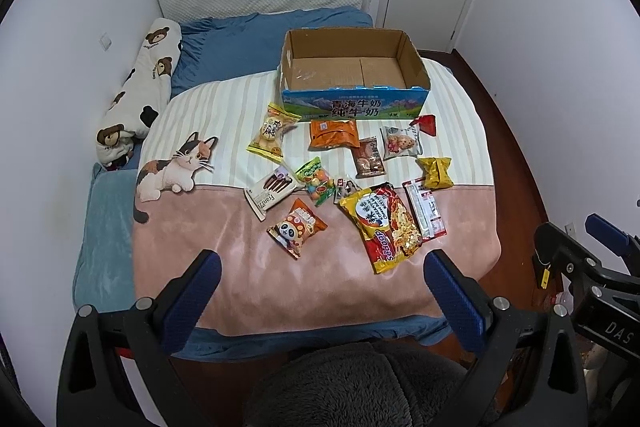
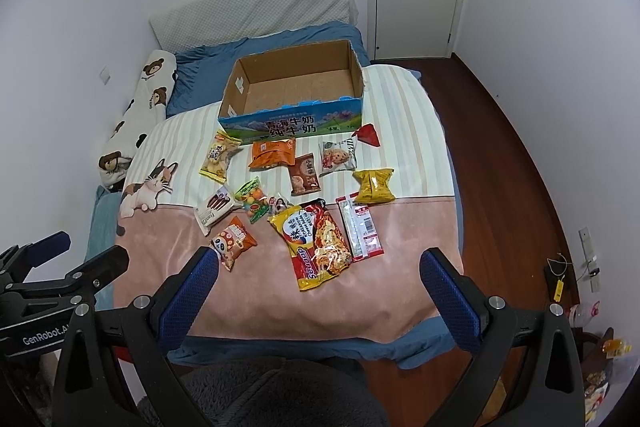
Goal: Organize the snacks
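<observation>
Both grippers gape above snacks (image 1: 344, 179) beside box (image 1: 352, 95).

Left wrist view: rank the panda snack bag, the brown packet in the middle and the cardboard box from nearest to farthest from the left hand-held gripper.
From the left hand-held gripper, which is open:
1. Panda snack bag, on the pink part of the blanket, slightly left.
2. Brown packet, mid-bed on the striped part.
3. Cardboard box, open and empty, behind all the snacks.

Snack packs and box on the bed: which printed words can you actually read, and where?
"青海牛奶 纯牛奶": cardboard box front.
"Sedaap": noodle packet.
"Franzzi": wafer pack.
"GenRobot.A", cut off: left gripper body.
"DAS": right gripper body.
Other packs' print: too small or blurred.
</observation>
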Motion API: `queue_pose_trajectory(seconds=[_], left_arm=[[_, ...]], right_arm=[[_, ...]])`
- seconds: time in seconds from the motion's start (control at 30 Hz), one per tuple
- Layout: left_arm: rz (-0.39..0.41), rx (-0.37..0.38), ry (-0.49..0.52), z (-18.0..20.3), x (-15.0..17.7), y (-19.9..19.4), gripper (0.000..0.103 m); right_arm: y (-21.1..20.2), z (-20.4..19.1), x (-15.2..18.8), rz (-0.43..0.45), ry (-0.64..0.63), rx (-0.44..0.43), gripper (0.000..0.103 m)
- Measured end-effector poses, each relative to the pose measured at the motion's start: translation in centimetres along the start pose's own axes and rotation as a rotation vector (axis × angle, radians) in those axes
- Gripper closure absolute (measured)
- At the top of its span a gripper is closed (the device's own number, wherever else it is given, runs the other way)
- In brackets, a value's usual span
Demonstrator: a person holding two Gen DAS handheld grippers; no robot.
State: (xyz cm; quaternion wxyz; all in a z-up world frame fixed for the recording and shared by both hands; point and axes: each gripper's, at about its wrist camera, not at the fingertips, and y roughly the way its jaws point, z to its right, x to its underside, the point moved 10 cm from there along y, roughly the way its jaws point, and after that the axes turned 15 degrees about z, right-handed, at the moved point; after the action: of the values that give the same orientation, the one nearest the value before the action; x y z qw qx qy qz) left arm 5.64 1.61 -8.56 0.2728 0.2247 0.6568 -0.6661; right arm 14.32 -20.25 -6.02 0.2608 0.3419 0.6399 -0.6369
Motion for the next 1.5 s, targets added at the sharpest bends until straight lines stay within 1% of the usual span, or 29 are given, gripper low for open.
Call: queue_pose_trajectory(seconds=[0.2,0.8,1.33,1.5], left_arm=[[0.001,0.002,-0.001,-0.1,0.0,-0.1,0.0],[0.0,0.006,-0.006,0.0,-0.4,0.3,0.0],[-0.006,0.007,-0.01,0.3,-0.4,0.7,0.0],[-0.01,0.008,-0.012,0.5,-0.5,1.1,0.0]], right_arm=[[0.1,0.0,0.1,-0.001,0.0,-0.001,0.0],[0.3,-0.1,-1.0,0.007,-0.003,0.003,0.0],[0.4,-0.1,-1.1,0.009,-0.002,0.005,0.0],[1.4,-0.1,-2.1,0.001,-0.003,0.003,0.0]])
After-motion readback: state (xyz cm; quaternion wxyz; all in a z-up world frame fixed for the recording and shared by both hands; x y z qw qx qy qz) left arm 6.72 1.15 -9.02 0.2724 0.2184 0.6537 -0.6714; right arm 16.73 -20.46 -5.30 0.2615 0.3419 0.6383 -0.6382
